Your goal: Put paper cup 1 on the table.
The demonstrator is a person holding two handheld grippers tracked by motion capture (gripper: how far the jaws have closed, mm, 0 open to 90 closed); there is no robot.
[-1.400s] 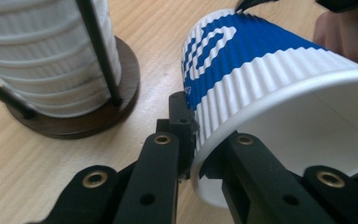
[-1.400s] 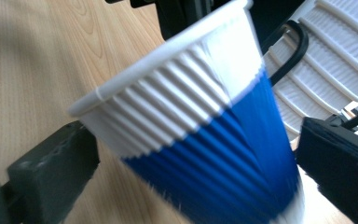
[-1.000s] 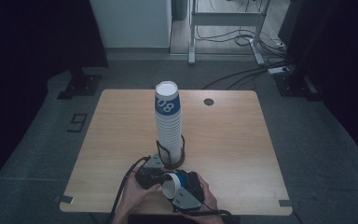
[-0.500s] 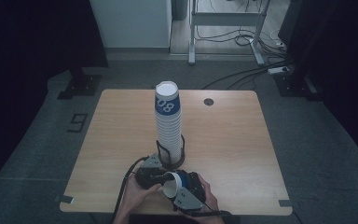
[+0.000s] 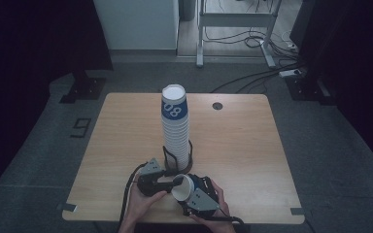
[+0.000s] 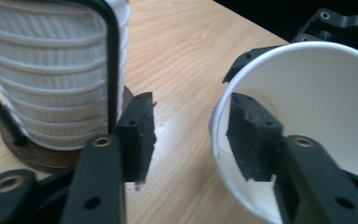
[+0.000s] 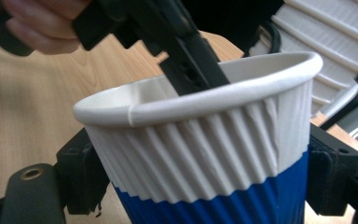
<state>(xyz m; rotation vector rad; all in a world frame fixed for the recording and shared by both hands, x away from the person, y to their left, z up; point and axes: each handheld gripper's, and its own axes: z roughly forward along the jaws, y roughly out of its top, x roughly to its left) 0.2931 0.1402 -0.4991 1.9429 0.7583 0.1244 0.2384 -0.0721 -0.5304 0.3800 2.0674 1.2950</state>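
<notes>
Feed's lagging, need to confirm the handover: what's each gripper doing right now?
Left gripper: open, jaws just opening, straddling the rim of the ribbed white-and-blue paper cup.
Right gripper: jaws just closing, shut on the cup's sides.

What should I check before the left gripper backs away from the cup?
1. Right gripper clamped on cup: ok, jaws on both sides of the ribbed wall.
2. Left gripper released: ok, jaws have just been opening; one finger sits inside the cup, off the wall.
3. Rim undamaged: ok, round.
4. Stack upright in holder: ok.
5. Stack clear of left outer jaw: cannot tell, close.
</notes>
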